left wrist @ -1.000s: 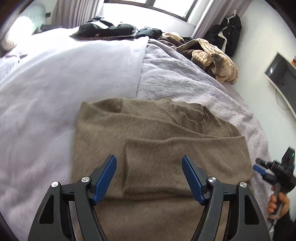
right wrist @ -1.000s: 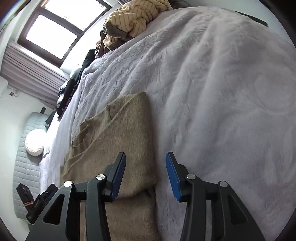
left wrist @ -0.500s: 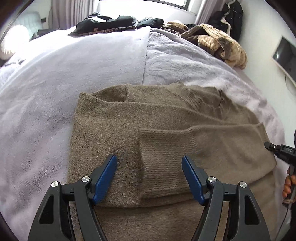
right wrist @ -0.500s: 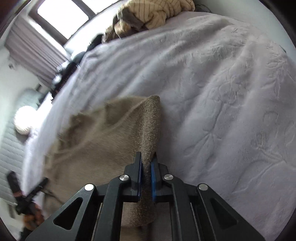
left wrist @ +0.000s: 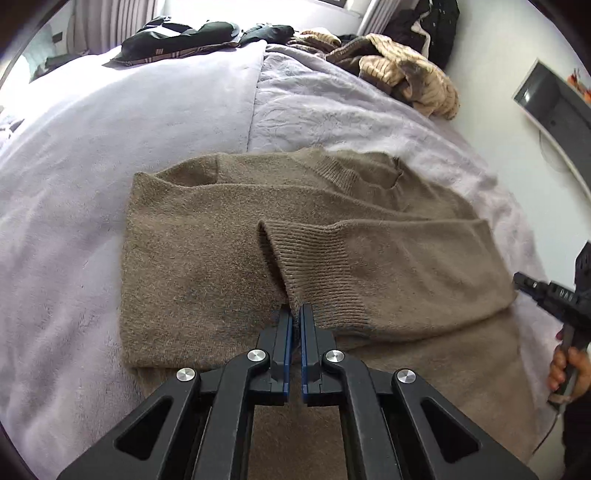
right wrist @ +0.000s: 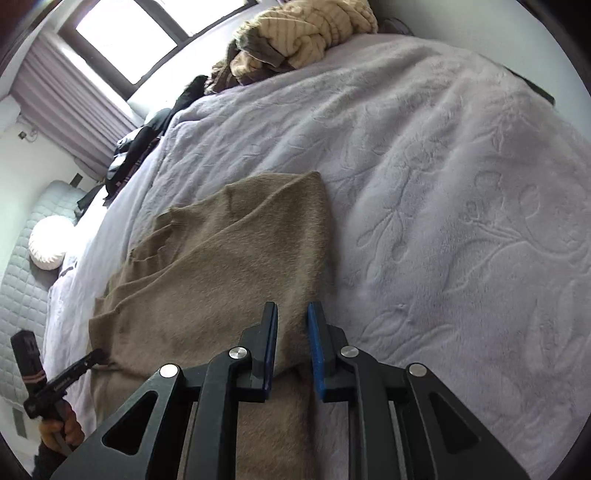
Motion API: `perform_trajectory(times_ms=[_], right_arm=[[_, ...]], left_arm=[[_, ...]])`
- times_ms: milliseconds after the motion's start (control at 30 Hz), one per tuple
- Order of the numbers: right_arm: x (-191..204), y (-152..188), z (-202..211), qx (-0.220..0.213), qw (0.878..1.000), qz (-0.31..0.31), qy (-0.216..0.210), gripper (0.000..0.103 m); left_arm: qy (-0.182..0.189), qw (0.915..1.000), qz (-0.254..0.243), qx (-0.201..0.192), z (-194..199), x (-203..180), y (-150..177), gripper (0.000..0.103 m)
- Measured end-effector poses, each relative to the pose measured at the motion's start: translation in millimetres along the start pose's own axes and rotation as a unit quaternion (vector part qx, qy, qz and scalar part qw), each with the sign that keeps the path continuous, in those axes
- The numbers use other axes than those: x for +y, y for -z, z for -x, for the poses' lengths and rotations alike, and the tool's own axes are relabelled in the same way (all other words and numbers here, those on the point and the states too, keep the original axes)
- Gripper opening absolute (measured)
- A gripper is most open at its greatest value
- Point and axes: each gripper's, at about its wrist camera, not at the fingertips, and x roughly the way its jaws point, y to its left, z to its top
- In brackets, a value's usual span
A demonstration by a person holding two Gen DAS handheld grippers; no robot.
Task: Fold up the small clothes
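Where the bed's plush lilac blanket (left wrist: 92,155) meets an embossed leaf-patterned quilt (right wrist: 461,184), a fuzzy brown knit sweater (left wrist: 207,258) lies flat with 1 sleeve folded across its body. The left gripper (left wrist: 296,319) is clamped on that sleeve's ribbed cuff (left wrist: 314,258), its blue pads pressed together on the knit. The right gripper (right wrist: 292,334) has just been opening; its 2 pads stand a little apart, straddling the sweater's folded edge without pinching it. The sweater's lower hem is cut off behind both grippers. A striped cream heap of clothes (right wrist: 314,26) and dark garments (left wrist: 184,33) lie crumpled at the far edge, their shapes unclear.
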Motion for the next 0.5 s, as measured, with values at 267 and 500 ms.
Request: perform_trajectory(times_ms=[267, 500], right_arm=[[7.3, 17.4, -28.2, 0.041, 0.996, 0.053, 0.052, 0.016], [-5.3, 26.0, -6.7, 0.036, 0.999, 0.004, 0.03, 0.018]], left_arm=[[-0.022, 0.9997, 0.012, 0.003, -6.0, 17.0, 13.0, 0.004], [-0.048, 0.9988, -0.008, -0.011, 11.3, 13.3, 16.5, 0.004]])
